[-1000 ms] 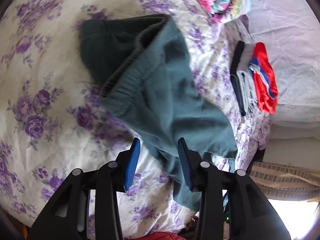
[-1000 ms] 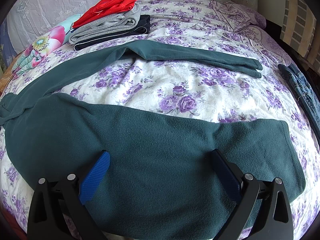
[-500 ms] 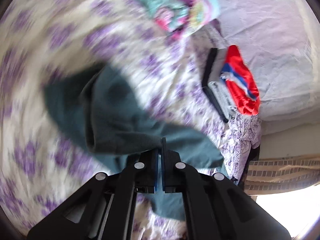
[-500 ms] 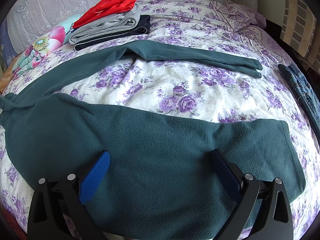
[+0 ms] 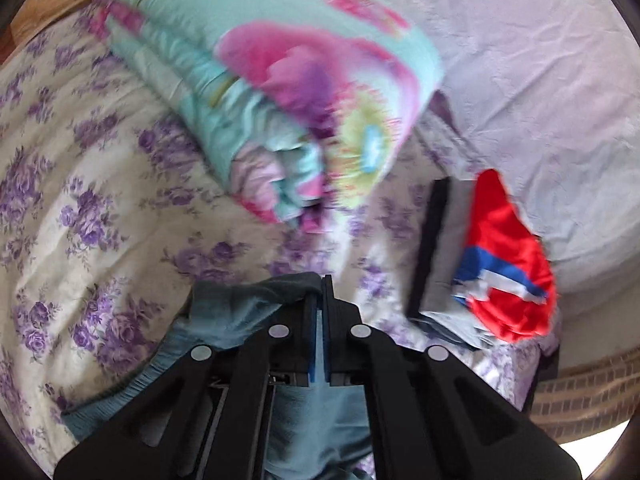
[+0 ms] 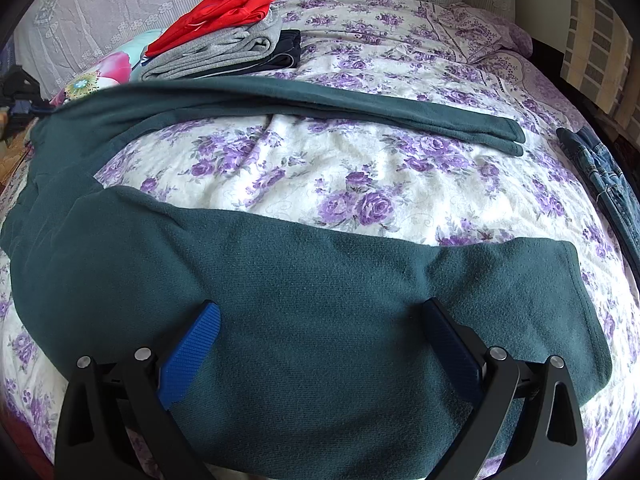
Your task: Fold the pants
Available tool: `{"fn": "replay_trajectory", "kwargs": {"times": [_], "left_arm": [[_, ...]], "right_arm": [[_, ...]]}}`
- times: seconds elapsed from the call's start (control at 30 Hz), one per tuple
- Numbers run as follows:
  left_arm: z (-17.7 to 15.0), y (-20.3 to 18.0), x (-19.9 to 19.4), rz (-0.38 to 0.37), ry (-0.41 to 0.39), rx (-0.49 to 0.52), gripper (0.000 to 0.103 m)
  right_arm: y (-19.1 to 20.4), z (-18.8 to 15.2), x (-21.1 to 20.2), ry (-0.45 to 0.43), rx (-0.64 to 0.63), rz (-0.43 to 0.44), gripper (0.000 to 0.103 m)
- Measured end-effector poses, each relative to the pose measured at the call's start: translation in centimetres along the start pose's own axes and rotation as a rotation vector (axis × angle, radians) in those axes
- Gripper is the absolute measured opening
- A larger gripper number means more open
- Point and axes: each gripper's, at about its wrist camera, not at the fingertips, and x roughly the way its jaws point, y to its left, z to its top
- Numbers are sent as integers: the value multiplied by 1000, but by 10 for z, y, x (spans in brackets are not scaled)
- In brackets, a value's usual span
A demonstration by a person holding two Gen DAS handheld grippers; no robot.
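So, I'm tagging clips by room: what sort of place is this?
Most likely a home bedroom: a bed under a purple-flowered bedsheet, pale embroidered pillows along its head, and a stack of folded clothes beside the dark green fleece pants.

My left wrist camera looked steeply down, close over the bed [image 5: 80, 184]; my right camera faced across it; both caught the clothes stack [image 6: 224, 36].

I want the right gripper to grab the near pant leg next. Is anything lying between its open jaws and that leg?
Nothing visible does. The right gripper hangs open directly over the green pants; only bare fabric shows between its fingers.
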Motion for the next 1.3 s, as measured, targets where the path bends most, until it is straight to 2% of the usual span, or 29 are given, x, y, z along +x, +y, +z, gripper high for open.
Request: {"fn": "replay_trajectory", "kwargs": {"times": [0.1, 0.17, 0.2, 0.23, 0.27, 0.33, 0.4, 0.43, 0.53, 0.6, 0.63, 0.77, 0.93, 1.03, 1.07, 1.1, 1.17, 1.3], "left_arm": [[-4, 23, 29, 51, 80, -46, 2], [-12, 39, 36, 41, 115, -103, 7], [-15, 42, 34, 23, 115, -114, 13], [-18, 45, 29, 3, 113, -118, 24], [-21, 46, 22, -16, 106, -116, 30], [-25, 47, 6, -30, 81, -104, 56], [-31, 48, -10, -22, 53, -81, 64], [-32, 48, -18, -25, 47, -68, 64], [-40, 50, -30, -36, 44, -53, 64], [-47, 52, -35, -11, 46, -35, 64], [-53, 55, -39, 5, 50, -23, 64], [-75, 75, -45, 32, 79, -50, 64], [-92, 103, -52, 65, 89, -128, 64], [-97, 114, -57, 71, 89, -161, 64], [-98, 116, -59, 77, 88, -162, 64], [-99, 117, -61, 81, 88, -161, 65], [-100, 119, -62, 88, 90, -160, 67], [-102, 123, -62, 85, 103, -167, 67]], "right_arm": [[1, 1, 1, 2, 0, 0, 100], [2, 6, 0, 28, -8, 11, 100], [1, 13, -1, 64, -13, 26, 100], [-4, 23, -5, 84, 13, 46, 100], [-14, 32, -14, 49, 70, 69, 99], [-44, 52, -29, -42, 230, 128, 99], [-77, 74, -22, -48, 380, 158, 99], [-100, 84, -14, -49, 479, 155, 99], [-159, 99, 8, -56, 748, 168, 80], [-185, 102, 19, -59, 849, 168, 68], [-194, 105, 24, -56, 871, 153, 66], [-214, 113, 42, -35, 876, 113, 64], [-227, 119, 70, 9, 920, 148, 49], [-226, 119, 74, 15, 911, 155, 29], [-225, 117, 70, 7, 907, 159, 16], [-224, 117, 67, 1, 902, 162, 12], [-220, 116, 56, -22, 883, 173, 8], [-211, 122, 29, -40, 809, 183, 7]]}}
